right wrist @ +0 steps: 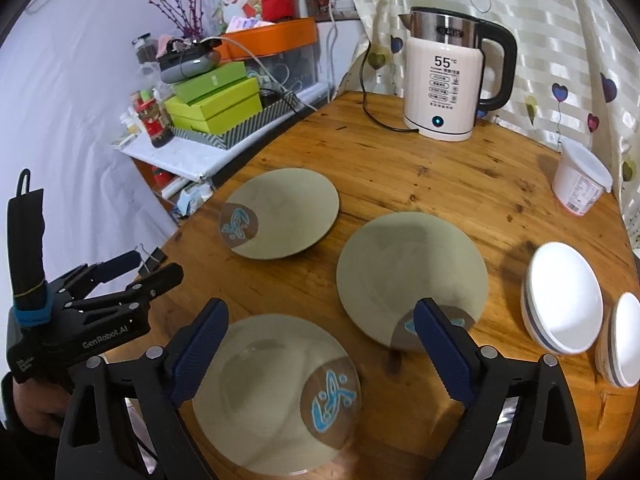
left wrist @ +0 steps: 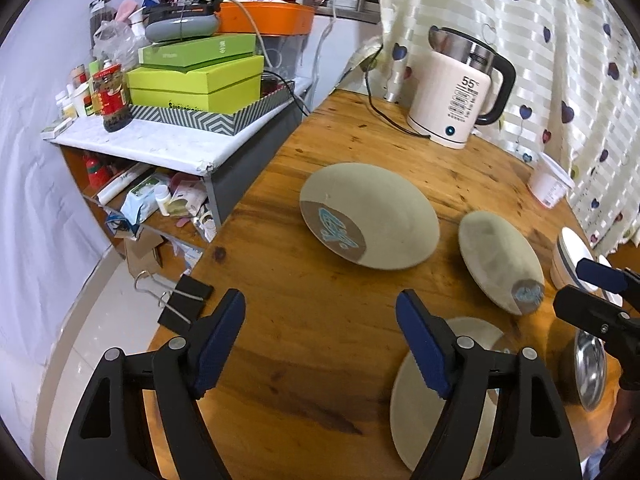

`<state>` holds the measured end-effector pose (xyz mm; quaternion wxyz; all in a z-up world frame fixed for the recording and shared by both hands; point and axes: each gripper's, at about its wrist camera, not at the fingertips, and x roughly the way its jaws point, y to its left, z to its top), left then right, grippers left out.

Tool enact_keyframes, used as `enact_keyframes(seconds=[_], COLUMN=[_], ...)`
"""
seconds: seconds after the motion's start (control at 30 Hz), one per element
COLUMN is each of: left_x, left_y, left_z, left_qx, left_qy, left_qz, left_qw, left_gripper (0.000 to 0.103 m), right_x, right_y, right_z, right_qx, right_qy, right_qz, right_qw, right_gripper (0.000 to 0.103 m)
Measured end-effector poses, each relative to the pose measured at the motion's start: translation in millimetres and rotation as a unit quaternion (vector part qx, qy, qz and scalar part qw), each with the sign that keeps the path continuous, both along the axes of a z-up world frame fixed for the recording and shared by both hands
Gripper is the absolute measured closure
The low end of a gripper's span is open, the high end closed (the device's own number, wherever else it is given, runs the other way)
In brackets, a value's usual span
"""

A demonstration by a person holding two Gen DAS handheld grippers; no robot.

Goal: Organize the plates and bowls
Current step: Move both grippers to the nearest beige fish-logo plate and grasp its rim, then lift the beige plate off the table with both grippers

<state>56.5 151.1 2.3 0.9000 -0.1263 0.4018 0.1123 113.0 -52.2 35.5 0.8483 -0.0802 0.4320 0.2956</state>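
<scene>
Both grippers, left and right, stood wide open, holding nothing, above the bench. Three plates lay apart on it; two white bowls sat at the right, a kettle behind.
</scene>
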Motion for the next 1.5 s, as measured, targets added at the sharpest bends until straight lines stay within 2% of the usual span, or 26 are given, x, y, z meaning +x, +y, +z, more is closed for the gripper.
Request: enact_keyframes(seconds=[0.13,0.27,0.37,0.43,0.47,0.5,0.63,0.7,0.8,0.93,1.23,1.33,1.43,1.5], left_x=[9.6,20.4,28.6,33.2,36.1,38.3,48.9,54.6,65.0,73.1,84.7,87.8,89.4,91.0], left_y=[10.1,15.7,21.6,25.5,27.9,29.5,36.3,37.7,39.8,43.1,54.8,55.2,55.5,55.6], left_z=[-2.8,-6.6,-10.7,-13.4,-15.2,-16.1,-21.3,-23.7,-29.1,-35.7,-48.1,-51.7,-52.7,-52.8], left_qx=[-0.012,-0.022,-0.032,-0.041,-0.046,-0.048,-0.067,-0.073,-0.091,-0.096,-0.114,-0.118,-0.119,-0.118], left_qy=[0.000,0.002,0.004,0.005,0.006,0.007,0.007,0.007,0.013,0.016,0.022,0.024,0.022,0.021], left_qz=[0.002,0.001,0.003,0.005,0.007,0.009,0.010,0.008,0.002,0.006,0.012,0.009,0.005,0.002], left_qw=[0.9999,0.9997,0.9995,0.9991,0.9989,0.9988,0.9977,0.9973,0.9958,0.9952,0.9931,0.9926,0.9926,0.9928], left_gripper=[0.027,0.038,0.040,0.040,0.041,0.041,0.041,0.042,0.052,0.053,0.053,0.058,0.063,0.064], right_x=[12.3,26.2,38.7,45.9,49.4,55.5,73.5,82.8,97.8,115.1,139.8,145.4,149.2,151.6], right_y=[10.2,19.8,27.0,31.3,33.1,36.4,45.6,50.3,56.7,61.6,73.0,76.5,77.5,79.4], right_z=[-3.3,-5.7,-7.1,-9.1,-10.4,-13.1,-21.0,-25.3,-34.4,-48.4,-68.4,-73.7,-78.3,-80.8], right_qx=[0.000,0.001,0.005,0.008,0.008,0.008,0.011,0.011,0.013,0.017,0.009,0.005,0.005,0.004], right_qy=[0.010,0.021,0.030,0.036,0.040,0.048,0.067,0.074,0.092,0.120,0.139,0.141,0.147,0.150], right_qz=[0.003,0.004,0.002,0.002,0.002,0.003,0.000,-0.001,-0.002,-0.007,-0.006,-0.004,-0.006,-0.005], right_qw=[1.000,1.000,1.000,0.999,0.999,0.999,0.998,0.997,0.996,0.993,0.990,0.990,0.989,0.989], right_gripper=[0.010,0.010,0.011,0.015,0.022,0.025,0.025,0.029,0.037,0.039,0.049,0.051,0.057,0.065])
